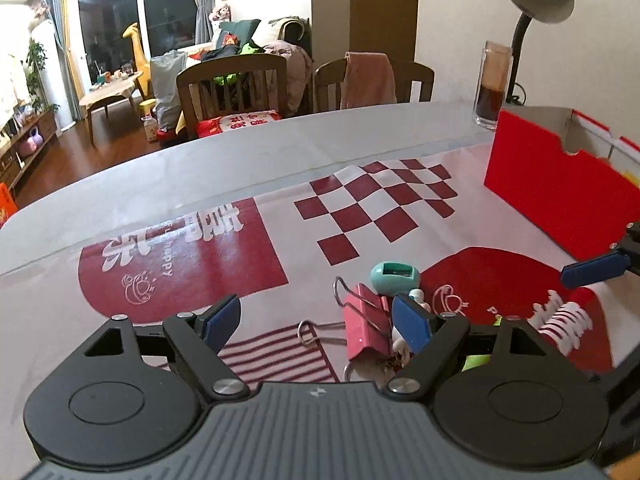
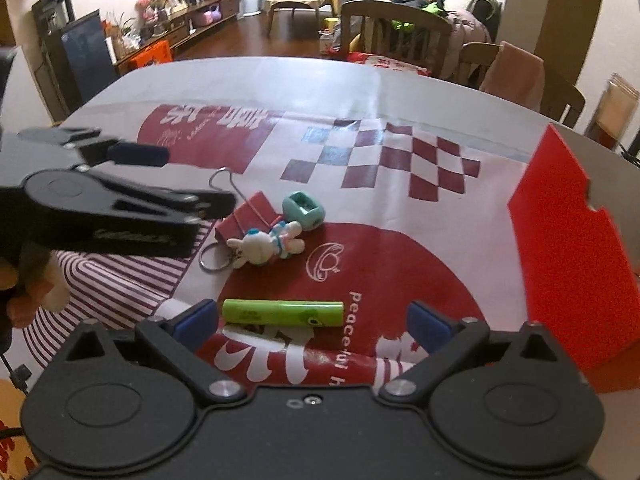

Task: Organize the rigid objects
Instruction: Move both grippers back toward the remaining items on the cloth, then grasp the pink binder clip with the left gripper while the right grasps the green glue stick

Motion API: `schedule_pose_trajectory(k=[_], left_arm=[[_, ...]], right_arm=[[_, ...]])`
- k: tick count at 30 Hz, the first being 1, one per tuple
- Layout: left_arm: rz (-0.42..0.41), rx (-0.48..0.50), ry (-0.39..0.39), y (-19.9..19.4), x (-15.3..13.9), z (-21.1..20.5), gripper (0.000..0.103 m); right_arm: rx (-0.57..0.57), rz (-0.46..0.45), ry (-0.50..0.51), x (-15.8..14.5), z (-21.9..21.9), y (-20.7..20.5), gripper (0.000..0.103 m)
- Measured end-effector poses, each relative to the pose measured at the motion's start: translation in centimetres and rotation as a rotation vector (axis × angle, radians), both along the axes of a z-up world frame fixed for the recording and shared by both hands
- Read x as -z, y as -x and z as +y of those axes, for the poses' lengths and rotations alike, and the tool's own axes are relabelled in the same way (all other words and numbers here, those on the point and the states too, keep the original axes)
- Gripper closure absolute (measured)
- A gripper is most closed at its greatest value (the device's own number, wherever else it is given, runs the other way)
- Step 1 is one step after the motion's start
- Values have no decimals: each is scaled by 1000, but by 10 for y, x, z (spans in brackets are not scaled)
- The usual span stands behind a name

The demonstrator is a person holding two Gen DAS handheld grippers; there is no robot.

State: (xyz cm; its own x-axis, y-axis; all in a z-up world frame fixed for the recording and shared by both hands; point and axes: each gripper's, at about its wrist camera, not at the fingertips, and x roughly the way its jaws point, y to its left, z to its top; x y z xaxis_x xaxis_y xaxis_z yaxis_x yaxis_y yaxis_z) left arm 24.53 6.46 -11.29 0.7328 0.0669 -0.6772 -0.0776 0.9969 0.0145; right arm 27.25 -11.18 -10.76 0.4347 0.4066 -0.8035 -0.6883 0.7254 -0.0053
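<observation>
- Green tube (image 2: pixel 283 313): lies flat on the printed mat (image 2: pixel 400 260), just ahead of your right gripper (image 2: pixel 313 322); long axis runs crosswise, from one fingertip toward the other; jaws stand apart, nothing between the pads.
- Pink binder clip (image 1: pixel 366 326): sits at the right fingertip of your left gripper (image 1: pixel 316 320), off its centre line; jaws apart and empty.
- Rabbit keyring (image 2: pixel 266 242) and teal sharpener (image 2: pixel 303 211): just beside the clip.
- Red box (image 2: pixel 572 264): on the right, so your right hand looks nearer to it.
</observation>
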Motion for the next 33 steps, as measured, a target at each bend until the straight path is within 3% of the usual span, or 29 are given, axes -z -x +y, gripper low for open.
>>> schedule_pose_trajectory(k=[7,12,22,27,33], left_arm=[[19,36,-6,-16,14,-6,21],[41,45,6,-23,22,-7,35],[51,58,14,-25,33,-8,45],[36,105,8,-25,33,-15,57],[43,110,35,-28,35,-11,57]], right_arm=[[-25,12,12,12,10,-6,5],[-44,28,22,20,16,-7,5],[-60,37,40,31,23,-7,11],[-60,46,31,33,23,-9,14],[-69,41,24,34,23,-8,17]])
